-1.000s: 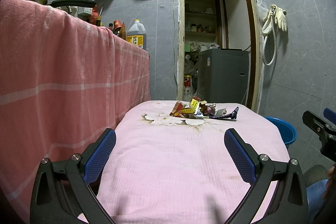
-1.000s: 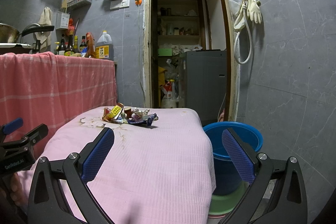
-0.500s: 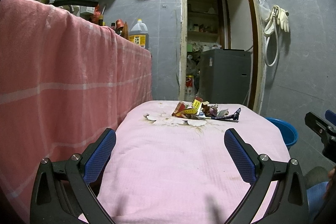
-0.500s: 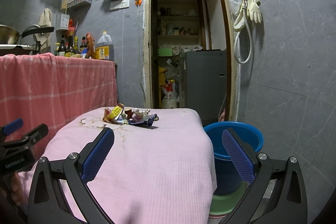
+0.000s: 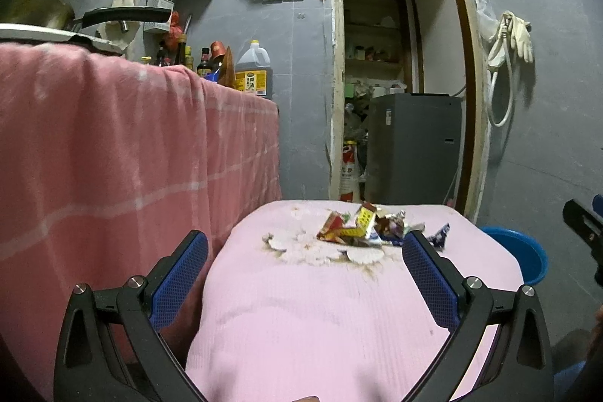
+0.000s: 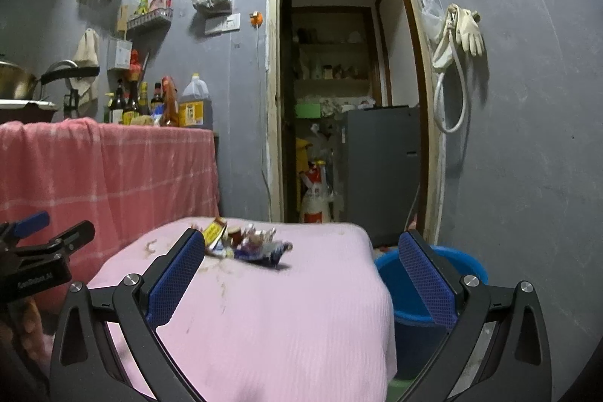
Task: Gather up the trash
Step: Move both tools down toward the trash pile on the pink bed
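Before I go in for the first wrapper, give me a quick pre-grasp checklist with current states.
1. Left gripper open and empty: ok.
2. Right gripper open and empty: ok.
3. Trash pile in view on the pink cloth, nothing blocking the approach: ok.
4. Blue bucket beside the table, mouth open: ok.
5. Grippers apart from each other: ok.
6. Which wrapper lies loose on top of the pile: cannot tell, frames blurred.
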Available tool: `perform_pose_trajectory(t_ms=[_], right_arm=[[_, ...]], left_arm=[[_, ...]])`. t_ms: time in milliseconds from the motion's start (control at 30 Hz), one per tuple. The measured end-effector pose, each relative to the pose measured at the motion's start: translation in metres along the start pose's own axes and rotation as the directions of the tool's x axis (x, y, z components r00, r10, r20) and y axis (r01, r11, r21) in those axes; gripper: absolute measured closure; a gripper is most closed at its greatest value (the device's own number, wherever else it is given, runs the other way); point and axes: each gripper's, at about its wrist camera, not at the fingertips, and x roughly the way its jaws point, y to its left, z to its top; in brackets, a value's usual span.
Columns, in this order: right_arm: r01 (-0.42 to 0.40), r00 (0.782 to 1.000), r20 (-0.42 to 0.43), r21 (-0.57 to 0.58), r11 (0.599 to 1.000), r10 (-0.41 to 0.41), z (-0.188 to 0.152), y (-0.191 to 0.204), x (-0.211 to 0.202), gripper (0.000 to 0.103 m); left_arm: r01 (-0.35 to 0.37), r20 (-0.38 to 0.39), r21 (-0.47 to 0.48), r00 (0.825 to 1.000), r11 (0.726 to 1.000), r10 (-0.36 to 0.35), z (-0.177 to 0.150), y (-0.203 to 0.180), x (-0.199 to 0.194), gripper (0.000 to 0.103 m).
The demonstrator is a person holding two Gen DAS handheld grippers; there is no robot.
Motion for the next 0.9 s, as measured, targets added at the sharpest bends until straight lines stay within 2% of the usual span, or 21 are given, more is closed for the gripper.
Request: perform_pose_trajectory(t_ms=[233, 533, 667, 767, 900], right_arm=[[-0.045, 0.997, 0.069, 0.001, 0.999, 0.045, 0.021, -0.006, 0.034, 0.0], [-0.061, 0.994, 0.088, -0.016, 0.998, 0.062, 0.035, -0.018, 0.093, 0.0], [-0.105, 0.994, 0.043, -0.002, 0.994, 0.105, 0.037, -0.021, 0.128, 0.0], [-0.065, 0.998, -0.015, 0.001, 0.998, 0.065, 0.034, -0.024, 0.154, 0.0], [-0.073, 0.993, -0.087, 0.038, 0.997, 0.076, 0.029, -0.032, 0.183, 0.0]], left_arm=[[-0.004, 0.005, 0.024, 1.0, 1.0, 0.004, 0.021, -0.005, 0.032, 0.002], [0.033, -0.078, 0.04, 0.996, 0.999, -0.03, 0.037, -0.005, 0.098, 0.002], [0.046, -0.123, 0.033, 0.992, 0.998, -0.041, 0.036, 0.0, 0.126, 0.002], [0.055, -0.173, 0.018, 0.984, 0.998, -0.051, 0.035, 0.005, 0.15, 0.002], [0.086, -0.237, -0.015, 0.968, 0.996, -0.087, 0.034, 0.009, 0.179, 0.002]])
